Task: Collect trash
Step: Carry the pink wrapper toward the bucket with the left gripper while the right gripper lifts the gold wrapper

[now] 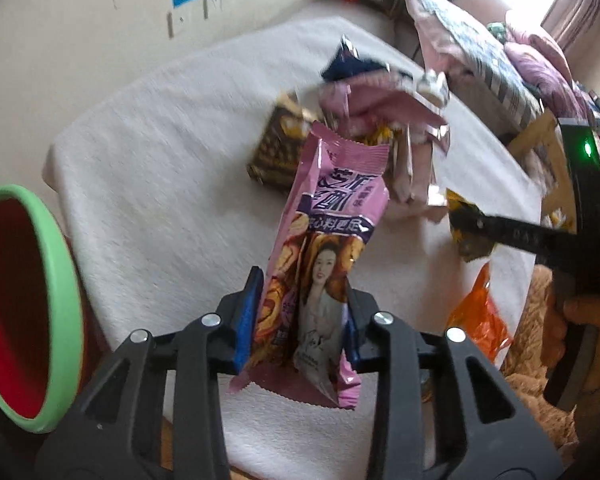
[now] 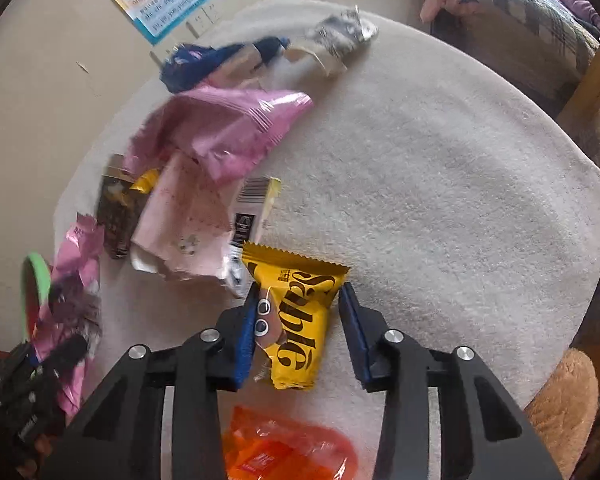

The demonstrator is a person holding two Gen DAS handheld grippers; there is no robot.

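Wide bare table on right side up to its round edge; wrapper pile crowding left. Left gripper jaws clamped on pink wrapper, bin at left. Right gripper jaws apart, yellow wrapper between, against left pad only.
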